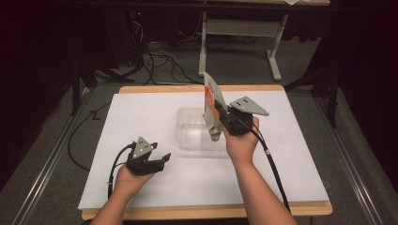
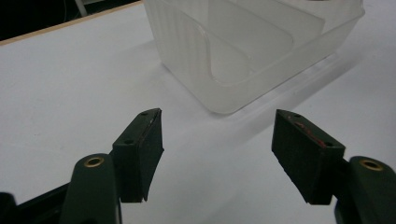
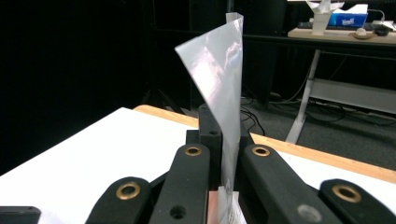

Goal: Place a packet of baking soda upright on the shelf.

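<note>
My right hand-held gripper (image 1: 219, 123) is pinched on a flat foil pouch (image 1: 211, 101), its jaws pressed together on the lower part so that the pouch stands nearly upright; in the right gripper view the silvery face of the pouch (image 3: 219, 88) rises from between the two black jaws. The pouch hangs over the right side of the clear plastic container (image 1: 190, 131), which sits near the middle of the desk (image 1: 141, 108), a little toward its far edge. Its lower end appears to lie at or just inside the container's rim, though I cannot tell whether it touches the wall or the floor of the container. My left hand-held gripper (image 1: 162, 161) waits with jaws spread and nothing between them, low over the desk toward the near left corner, pointing at the container (image 2: 243, 60), whose visible compartments look bare. By my judgement the pick-up is done and the carry nearly so; lowering the pouch into the container and letting go remain.
</note>
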Demonstrator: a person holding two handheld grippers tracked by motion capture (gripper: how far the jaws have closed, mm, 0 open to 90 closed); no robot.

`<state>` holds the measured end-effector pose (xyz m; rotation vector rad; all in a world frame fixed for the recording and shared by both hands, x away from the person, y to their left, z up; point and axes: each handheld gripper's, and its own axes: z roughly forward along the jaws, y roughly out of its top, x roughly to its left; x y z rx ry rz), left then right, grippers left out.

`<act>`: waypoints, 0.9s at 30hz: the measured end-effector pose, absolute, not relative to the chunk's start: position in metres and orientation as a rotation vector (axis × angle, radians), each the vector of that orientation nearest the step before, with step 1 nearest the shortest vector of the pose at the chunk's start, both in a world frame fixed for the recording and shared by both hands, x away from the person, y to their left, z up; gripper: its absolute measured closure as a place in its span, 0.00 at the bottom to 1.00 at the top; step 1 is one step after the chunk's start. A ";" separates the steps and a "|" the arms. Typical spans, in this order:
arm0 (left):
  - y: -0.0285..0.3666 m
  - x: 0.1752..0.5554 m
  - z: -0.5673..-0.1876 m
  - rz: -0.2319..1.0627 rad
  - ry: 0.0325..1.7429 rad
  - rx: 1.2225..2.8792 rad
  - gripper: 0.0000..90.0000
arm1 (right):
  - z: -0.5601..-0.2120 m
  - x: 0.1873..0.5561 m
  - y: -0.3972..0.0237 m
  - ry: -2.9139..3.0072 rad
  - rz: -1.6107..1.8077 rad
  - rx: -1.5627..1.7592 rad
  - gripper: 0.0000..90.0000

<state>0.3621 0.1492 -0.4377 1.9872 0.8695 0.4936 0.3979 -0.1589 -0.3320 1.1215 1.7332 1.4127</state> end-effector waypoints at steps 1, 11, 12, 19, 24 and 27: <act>0.149 0.362 -0.438 0.494 0.869 1.987 0.38 | -0.333 0.399 -0.159 1.735 1.411 1.125 1.00; 0.150 0.362 -0.437 0.490 0.870 1.985 0.38 | -0.344 0.411 -0.155 1.728 1.389 1.170 1.00; 0.150 0.362 -0.437 0.490 0.869 1.985 0.38 | -0.345 0.412 -0.155 1.725 1.392 1.171 1.00; 0.150 0.362 -0.437 0.488 0.869 1.986 0.38 | -0.351 0.423 -0.149 1.714 1.401 1.191 1.00; 0.151 0.363 -0.437 0.488 0.872 1.983 0.38 | -0.353 0.432 -0.148 1.702 1.395 1.199 1.00; 0.151 0.363 -0.438 0.486 0.873 1.984 0.38 | -0.352 0.437 -0.150 1.692 1.388 1.210 1.00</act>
